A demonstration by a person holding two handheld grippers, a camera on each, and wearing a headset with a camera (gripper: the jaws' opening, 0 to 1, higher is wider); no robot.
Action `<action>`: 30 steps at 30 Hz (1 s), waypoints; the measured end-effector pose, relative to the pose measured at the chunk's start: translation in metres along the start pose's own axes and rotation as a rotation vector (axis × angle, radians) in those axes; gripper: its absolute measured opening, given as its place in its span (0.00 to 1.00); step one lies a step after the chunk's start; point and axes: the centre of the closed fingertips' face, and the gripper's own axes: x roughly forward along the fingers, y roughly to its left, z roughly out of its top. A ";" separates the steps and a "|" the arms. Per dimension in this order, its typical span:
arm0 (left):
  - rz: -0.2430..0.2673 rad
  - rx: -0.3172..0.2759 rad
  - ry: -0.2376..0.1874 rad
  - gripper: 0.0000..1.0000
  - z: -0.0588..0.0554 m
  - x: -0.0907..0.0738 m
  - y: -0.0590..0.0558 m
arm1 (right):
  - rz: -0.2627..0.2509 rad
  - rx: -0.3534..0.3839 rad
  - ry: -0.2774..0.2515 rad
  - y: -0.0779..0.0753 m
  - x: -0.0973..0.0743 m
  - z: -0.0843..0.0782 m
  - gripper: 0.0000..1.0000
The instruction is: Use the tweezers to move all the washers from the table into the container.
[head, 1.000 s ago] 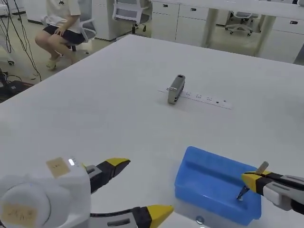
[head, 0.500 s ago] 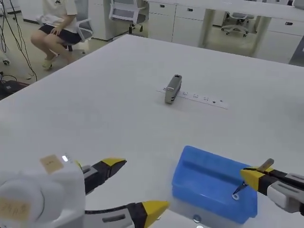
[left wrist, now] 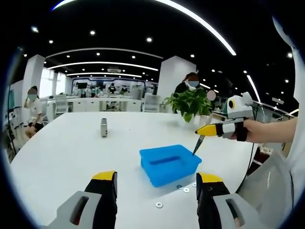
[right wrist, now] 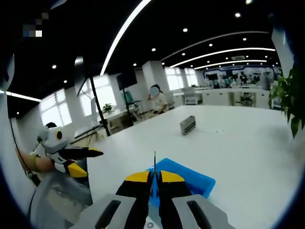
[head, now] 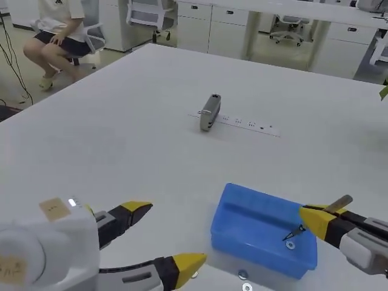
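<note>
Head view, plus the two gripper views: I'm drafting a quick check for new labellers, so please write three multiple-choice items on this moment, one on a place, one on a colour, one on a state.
1. Where do the tips of the tweezers point?
A. Into the container
B. At the floor
C. At a chair

2. What colour is the container?
A. Red
B. Green
C. Blue

3. How do the jaws of the left gripper stand?
A. Shut on a washer
B. Apart, nothing between them
C. Shut on the tweezers

Key: 1 A, the tips hang over its inside in the head view; 2 C, its walls are blue in every view; 3 B, the left gripper view shows a wide gap between the jaws.
</note>
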 end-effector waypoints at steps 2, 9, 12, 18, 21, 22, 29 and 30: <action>0.001 -0.001 -0.003 0.67 0.000 0.000 0.001 | 0.005 -0.002 0.011 0.004 -0.002 -0.004 0.02; -0.006 -0.023 -0.016 0.68 0.002 -0.001 0.001 | 0.010 0.037 0.075 0.008 -0.003 -0.036 0.02; -0.005 -0.030 -0.019 0.68 0.002 -0.001 0.001 | 0.012 0.059 0.107 0.010 0.000 -0.050 0.02; -0.003 -0.034 -0.016 0.67 0.001 -0.001 0.002 | 0.033 0.069 0.154 0.014 0.009 -0.072 0.02; 0.000 -0.034 -0.014 0.67 0.001 -0.001 0.003 | 0.029 0.034 0.199 0.011 0.011 -0.081 0.02; 0.000 -0.035 -0.015 0.67 0.001 -0.001 0.003 | 0.027 0.031 0.200 0.011 0.013 -0.083 0.02; 0.003 -0.040 -0.016 0.67 0.001 -0.002 0.004 | 0.033 -0.031 0.221 0.011 0.017 -0.088 0.03; 0.004 -0.039 -0.017 0.67 0.001 -0.002 0.004 | 0.037 -0.043 0.232 0.012 0.017 -0.090 0.03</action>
